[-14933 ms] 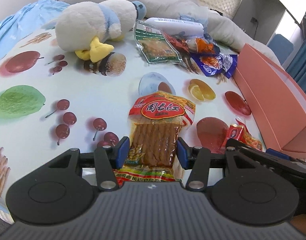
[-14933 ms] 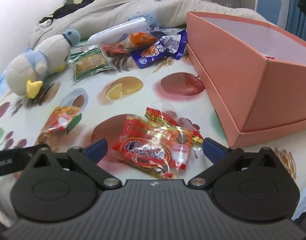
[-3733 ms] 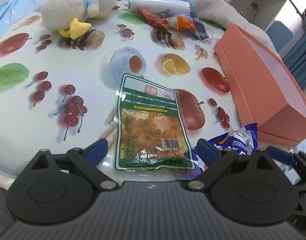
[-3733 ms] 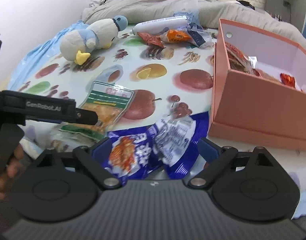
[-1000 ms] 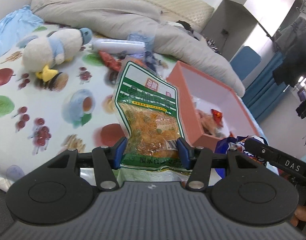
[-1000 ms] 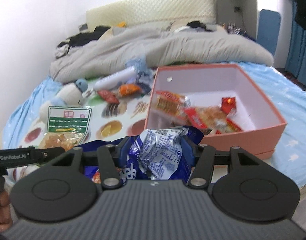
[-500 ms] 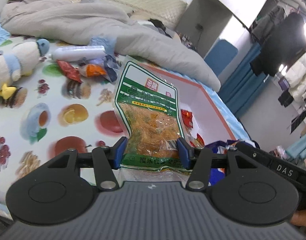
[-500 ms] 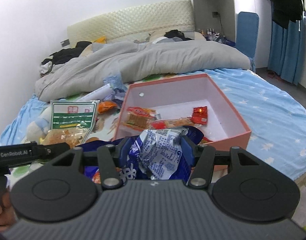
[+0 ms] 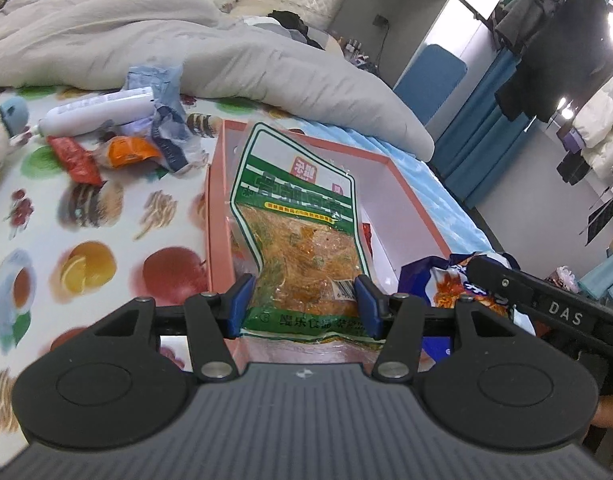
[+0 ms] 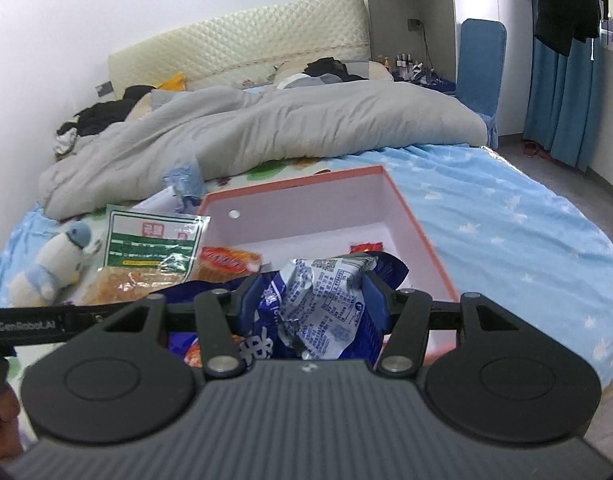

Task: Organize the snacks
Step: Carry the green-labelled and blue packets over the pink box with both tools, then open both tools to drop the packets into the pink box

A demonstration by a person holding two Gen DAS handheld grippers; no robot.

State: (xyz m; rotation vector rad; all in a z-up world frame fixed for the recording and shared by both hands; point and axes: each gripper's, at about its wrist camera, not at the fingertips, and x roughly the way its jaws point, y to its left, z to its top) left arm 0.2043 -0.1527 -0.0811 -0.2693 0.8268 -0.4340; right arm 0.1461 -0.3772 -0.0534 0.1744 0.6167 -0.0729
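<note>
Left hand-held gripper: clamped on the lower part of a green-and-white clear plastic pouch of orange pickled veg, which stands upright in the centre of the left wrist frame.

Green pouch spot: up in the air over the near end of the salmon-pink open cardboard box; in the right wrist view it shows at middle left, just beside the box's left wall.

Right hand-held gripper: pinching a crinkled blue-and-white foil snack bag, scrunched between the blue pads.

Blue bag spot: hovering above the near edge of the box; in the left wrist view it peeks in at lower right.

Inside the box: a red-and-orange packet near the left wall and a small red packet further right, both partly hidden by the blue bag.

Leftovers on the bed's fruit-print sheet: a white tube-shaped packet, a red wrapper and an orange wrapper, bunched in the upper left of the left wrist frame, well apart from the box's near end.

Other stuff: white-and-blue plush penguin at the left edge, rumpled grey duvet behind the box.
</note>
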